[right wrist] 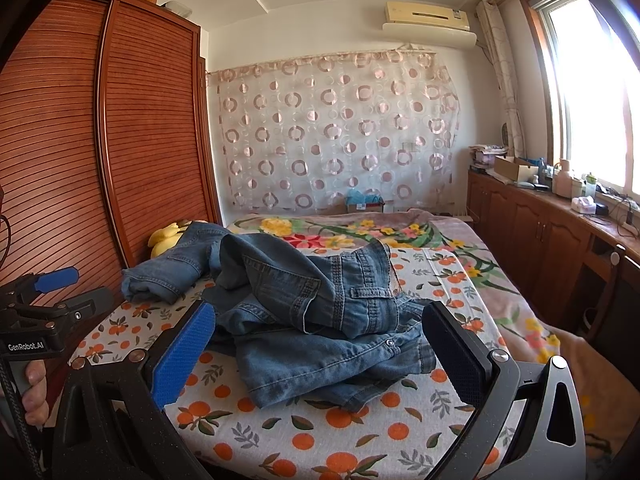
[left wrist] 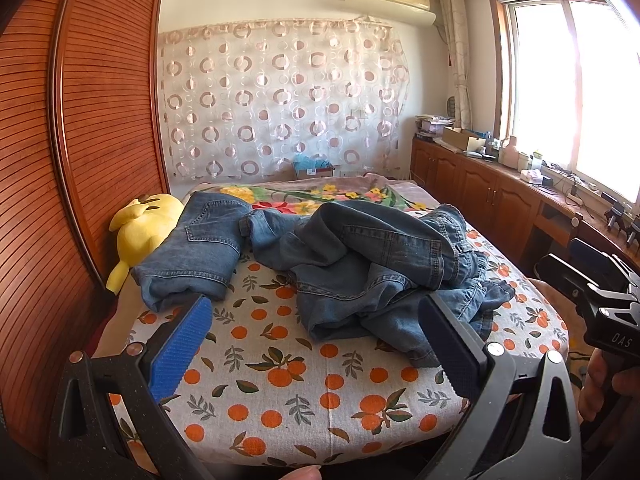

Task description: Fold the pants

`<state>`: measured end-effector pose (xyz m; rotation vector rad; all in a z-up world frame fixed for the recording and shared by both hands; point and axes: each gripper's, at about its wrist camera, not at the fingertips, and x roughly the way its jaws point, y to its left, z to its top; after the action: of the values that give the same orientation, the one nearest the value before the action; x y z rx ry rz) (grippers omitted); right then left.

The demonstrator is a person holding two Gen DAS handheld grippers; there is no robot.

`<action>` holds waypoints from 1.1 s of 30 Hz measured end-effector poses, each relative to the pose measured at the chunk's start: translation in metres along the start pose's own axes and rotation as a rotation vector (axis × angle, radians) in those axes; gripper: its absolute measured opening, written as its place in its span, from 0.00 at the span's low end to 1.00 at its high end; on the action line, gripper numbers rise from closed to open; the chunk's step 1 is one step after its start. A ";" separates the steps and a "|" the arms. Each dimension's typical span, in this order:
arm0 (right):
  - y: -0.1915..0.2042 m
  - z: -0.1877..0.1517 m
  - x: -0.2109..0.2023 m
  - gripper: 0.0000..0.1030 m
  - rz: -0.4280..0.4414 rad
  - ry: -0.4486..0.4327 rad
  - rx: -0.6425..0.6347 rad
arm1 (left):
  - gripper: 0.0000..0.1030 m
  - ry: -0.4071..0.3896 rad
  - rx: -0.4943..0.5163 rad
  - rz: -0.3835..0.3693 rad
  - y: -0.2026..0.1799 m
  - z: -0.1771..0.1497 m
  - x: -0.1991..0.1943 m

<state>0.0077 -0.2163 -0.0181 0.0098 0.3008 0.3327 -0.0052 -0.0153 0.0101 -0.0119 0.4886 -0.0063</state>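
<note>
Denim, blue and faded: a crumpled pair of pants [left wrist: 384,268] lies in a loose heap on the bed [left wrist: 280,392], on the orange-print sheet, toward the middle and right of the near end. A second pair, already folded [left wrist: 192,256], rests by the bed's left edge, touching a yellow plush toy [left wrist: 140,232] beside the wooden wardrobe [left wrist: 80,120]. The left gripper [left wrist: 316,344] hangs above the near edge of the bed with its jaws spread wide, holding nothing. The right gripper [right wrist: 320,344] is likewise wide apart and empty, with the heap between its fingers in its own view, not touching it. A flowered blanket [right wrist: 400,232] covers the far end of the bed.
</note>
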 end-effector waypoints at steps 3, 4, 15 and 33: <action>-0.001 0.000 -0.001 1.00 0.000 0.000 0.001 | 1.00 0.000 0.000 -0.001 0.000 0.000 0.000; -0.001 0.000 -0.001 1.00 0.000 0.000 0.001 | 1.00 0.000 0.000 -0.002 0.000 0.000 0.000; 0.000 -0.001 0.001 1.00 -0.001 0.004 0.004 | 1.00 0.011 -0.002 -0.003 -0.001 -0.001 0.000; -0.040 0.012 0.058 0.95 -0.035 0.090 -0.025 | 1.00 0.107 0.077 -0.075 0.018 0.000 0.078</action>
<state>0.0763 -0.2351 -0.0259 -0.0346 0.3857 0.3026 0.0640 0.0024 -0.0273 0.0463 0.5947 -0.0994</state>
